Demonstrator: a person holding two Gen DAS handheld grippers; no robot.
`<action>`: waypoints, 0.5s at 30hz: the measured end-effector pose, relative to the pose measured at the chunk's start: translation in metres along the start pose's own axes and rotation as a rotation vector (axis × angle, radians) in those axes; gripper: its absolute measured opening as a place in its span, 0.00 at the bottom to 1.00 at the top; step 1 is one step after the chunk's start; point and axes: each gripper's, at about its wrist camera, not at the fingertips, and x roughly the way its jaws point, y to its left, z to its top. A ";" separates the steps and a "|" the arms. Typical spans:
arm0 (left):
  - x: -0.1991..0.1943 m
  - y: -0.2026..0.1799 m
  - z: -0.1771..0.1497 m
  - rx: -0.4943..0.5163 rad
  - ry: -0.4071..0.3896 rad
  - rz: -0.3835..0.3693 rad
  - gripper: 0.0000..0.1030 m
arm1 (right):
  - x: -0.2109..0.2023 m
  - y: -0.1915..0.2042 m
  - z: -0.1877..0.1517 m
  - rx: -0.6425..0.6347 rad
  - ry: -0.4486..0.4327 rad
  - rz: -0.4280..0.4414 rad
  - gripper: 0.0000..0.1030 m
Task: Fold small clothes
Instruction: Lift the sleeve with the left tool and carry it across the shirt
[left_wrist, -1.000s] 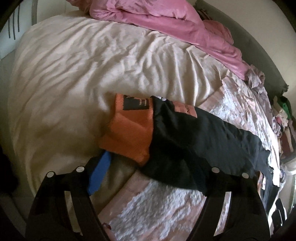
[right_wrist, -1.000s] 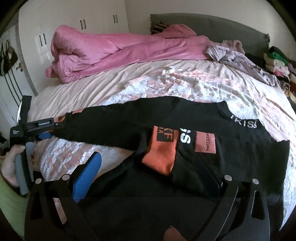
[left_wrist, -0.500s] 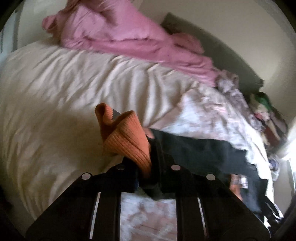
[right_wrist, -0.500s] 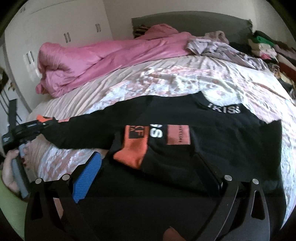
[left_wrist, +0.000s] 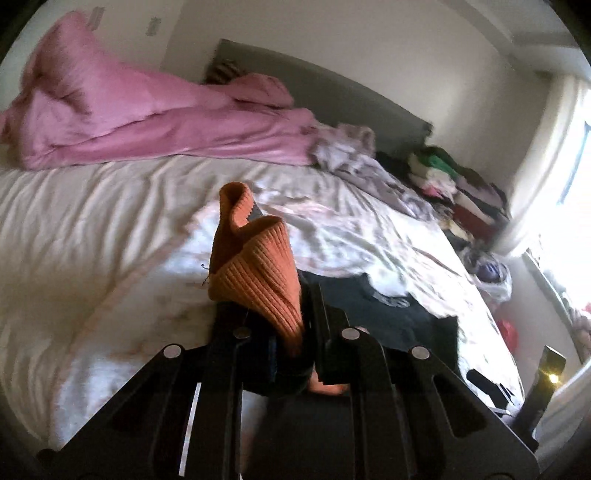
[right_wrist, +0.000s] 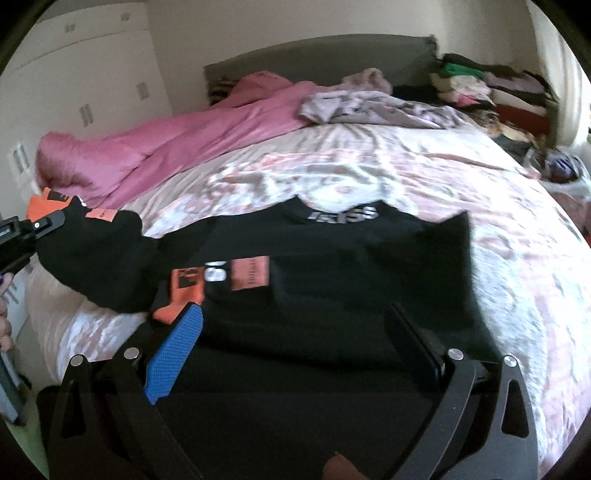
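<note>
My left gripper (left_wrist: 280, 325) pinches the sleeve (left_wrist: 258, 273); the right gripper (right_wrist: 295, 332) gapes, empty. Next I judge: lay it across the sweater (right_wrist: 332, 258).

Home bedroom, rumpled bed (right_wrist: 369, 173), pink duvet (left_wrist: 147, 125), wardrobe doors (right_wrist: 85, 85), stacked clothes (right_wrist: 480, 85)

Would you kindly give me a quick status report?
Left gripper shut on orange cuff, sleeve lifted. Right gripper open over black sweater. Other sleeve already folded in. Nothing in the way.
</note>
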 end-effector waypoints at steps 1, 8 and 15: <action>0.004 -0.011 -0.001 0.014 0.006 -0.009 0.07 | -0.003 -0.008 0.000 0.012 -0.002 -0.006 0.96; 0.051 -0.062 -0.022 0.078 0.109 -0.058 0.07 | -0.029 -0.048 0.007 0.104 -0.066 -0.010 0.96; 0.084 -0.095 -0.047 0.139 0.179 -0.087 0.07 | -0.038 -0.073 0.010 0.160 -0.086 -0.015 0.96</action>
